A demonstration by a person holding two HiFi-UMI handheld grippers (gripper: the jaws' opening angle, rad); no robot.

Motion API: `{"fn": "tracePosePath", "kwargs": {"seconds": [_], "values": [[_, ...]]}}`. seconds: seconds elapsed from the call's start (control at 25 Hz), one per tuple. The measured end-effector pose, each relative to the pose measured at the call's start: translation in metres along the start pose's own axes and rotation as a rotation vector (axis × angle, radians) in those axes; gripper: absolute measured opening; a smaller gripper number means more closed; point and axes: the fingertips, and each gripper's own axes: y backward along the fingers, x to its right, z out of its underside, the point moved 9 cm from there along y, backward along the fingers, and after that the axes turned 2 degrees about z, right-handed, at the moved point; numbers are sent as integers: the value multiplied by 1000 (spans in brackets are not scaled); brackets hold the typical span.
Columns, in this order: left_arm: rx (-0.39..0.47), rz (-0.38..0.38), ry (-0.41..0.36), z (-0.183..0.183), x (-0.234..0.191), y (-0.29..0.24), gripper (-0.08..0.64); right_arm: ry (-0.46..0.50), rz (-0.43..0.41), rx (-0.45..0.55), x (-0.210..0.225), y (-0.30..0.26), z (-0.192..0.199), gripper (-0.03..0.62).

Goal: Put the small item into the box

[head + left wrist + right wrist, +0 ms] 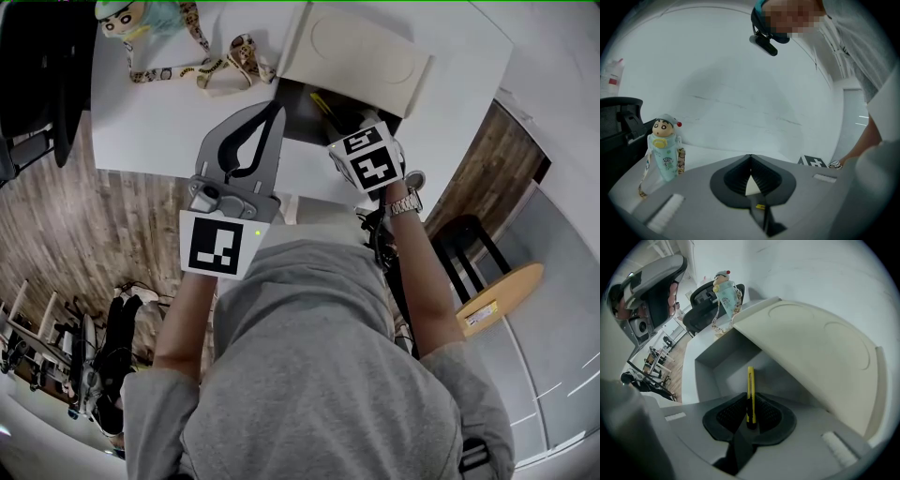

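White table (169, 122), wood floor (94, 216). My right gripper (750, 416) clamps a yellow cutter (750, 387) over the box (710, 366); left gripper (750, 177) closed beside it.

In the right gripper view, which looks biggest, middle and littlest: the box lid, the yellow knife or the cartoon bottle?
1. box lid: by far the largest.
2-3. yellow knife and cartoon bottle: about alike. The knife looks longer but thinner, and it is much nearer the camera, so I won't rank them.
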Motion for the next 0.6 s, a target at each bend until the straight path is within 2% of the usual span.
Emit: {"fn": "tracePosePath", "kwargs": {"seconds": [0.6], "values": [[7,16,-11,0,2,2,3,-5,10,27,-1,2,2,100]]}}
